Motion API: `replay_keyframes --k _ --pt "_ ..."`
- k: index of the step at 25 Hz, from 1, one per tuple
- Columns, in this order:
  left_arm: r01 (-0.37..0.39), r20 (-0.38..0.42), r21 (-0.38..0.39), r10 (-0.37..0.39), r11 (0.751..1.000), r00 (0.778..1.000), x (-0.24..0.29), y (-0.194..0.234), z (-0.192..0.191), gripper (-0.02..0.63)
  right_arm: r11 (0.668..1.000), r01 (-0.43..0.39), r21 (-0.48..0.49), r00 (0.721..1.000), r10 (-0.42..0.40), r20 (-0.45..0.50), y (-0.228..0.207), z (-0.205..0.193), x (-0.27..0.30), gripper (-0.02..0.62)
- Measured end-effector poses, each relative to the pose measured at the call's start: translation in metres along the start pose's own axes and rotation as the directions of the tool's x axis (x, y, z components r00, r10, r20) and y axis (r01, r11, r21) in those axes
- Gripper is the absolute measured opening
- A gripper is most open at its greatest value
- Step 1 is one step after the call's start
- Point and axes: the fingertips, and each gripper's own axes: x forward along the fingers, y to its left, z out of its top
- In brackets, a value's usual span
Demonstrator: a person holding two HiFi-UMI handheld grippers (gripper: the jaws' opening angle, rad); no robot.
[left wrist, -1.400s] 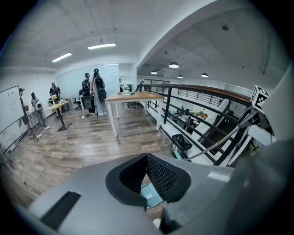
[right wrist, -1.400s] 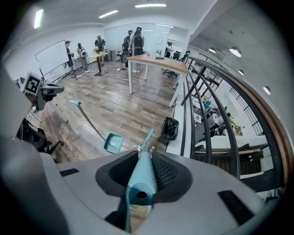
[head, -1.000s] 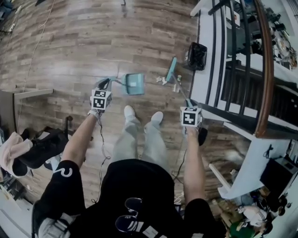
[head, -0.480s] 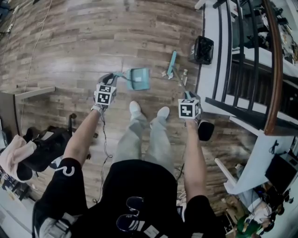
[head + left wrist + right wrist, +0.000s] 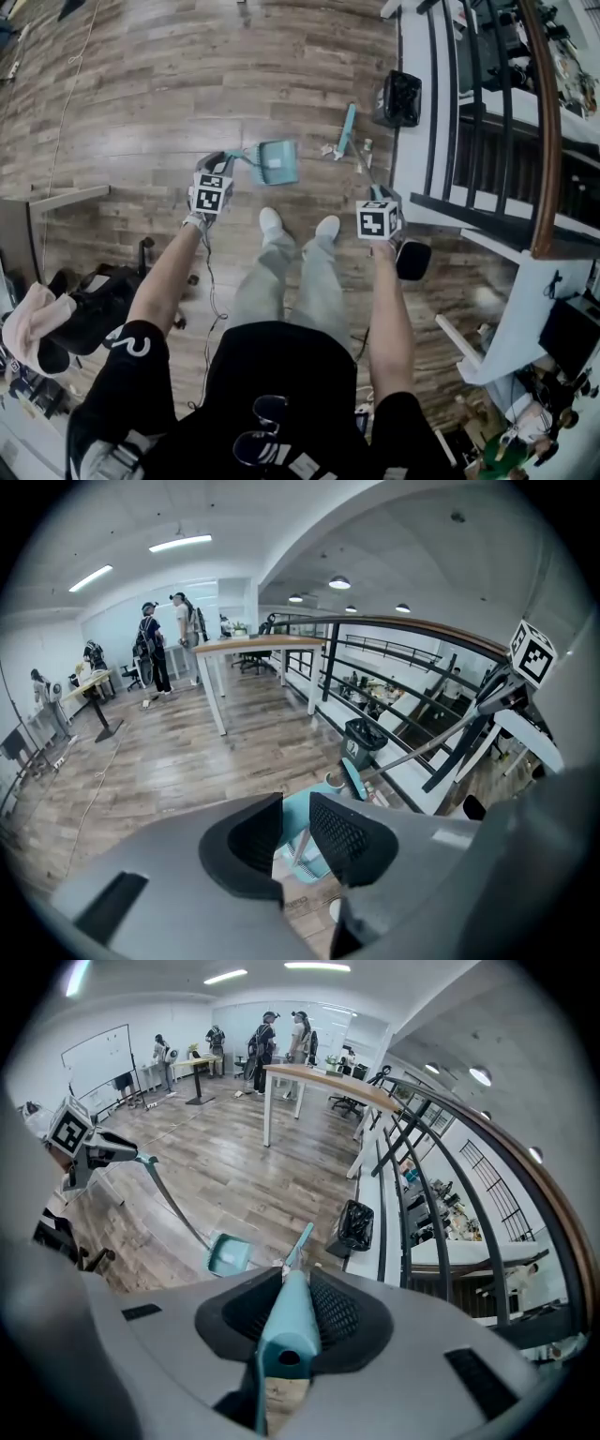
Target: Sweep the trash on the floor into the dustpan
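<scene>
A teal dustpan rests on the wood floor ahead of my feet. Its long thin handle runs back to my left gripper, whose jaws are shut on it. In the left gripper view the dustpan shows between the pads of that gripper. My right gripper is shut on the teal broom handle. The broom head stands on the floor to the right of the pan. Small pale scraps of trash lie beside the broom head, close to the railing base.
A black waste bin stands against the white railing base on the right. A dark chair with a pink cloth sits at the left. A table and several people stand far off.
The dustpan and left gripper have edged slightly right, toward the broom. The broom head has shifted slightly forward. Both grips are unchanged.
</scene>
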Motion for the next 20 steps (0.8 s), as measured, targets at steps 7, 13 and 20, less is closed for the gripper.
replay_keyframes --k 7,13,20 --pt "0.009 -0.021 -0.005 -0.009 1.0 1.0 0.001 -0.004 -0.002 0.074 0.998 0.067 0.0 0.998 -0.067 -0.016 -0.031 -0.024 -0.012 0.087" --pt "0.005 -0.035 -0.016 -0.006 1.0 0.999 0.001 -0.008 0.0 0.075 0.992 0.118 0.034 0.992 -0.116 -0.053 -0.053 -0.051 -0.019 0.087" --pt "0.005 -0.036 0.004 -0.005 1.0 0.999 0.0 -0.008 0.0 0.077 0.987 0.15 0.052 0.985 -0.145 -0.095 -0.059 -0.074 -0.023 0.087"
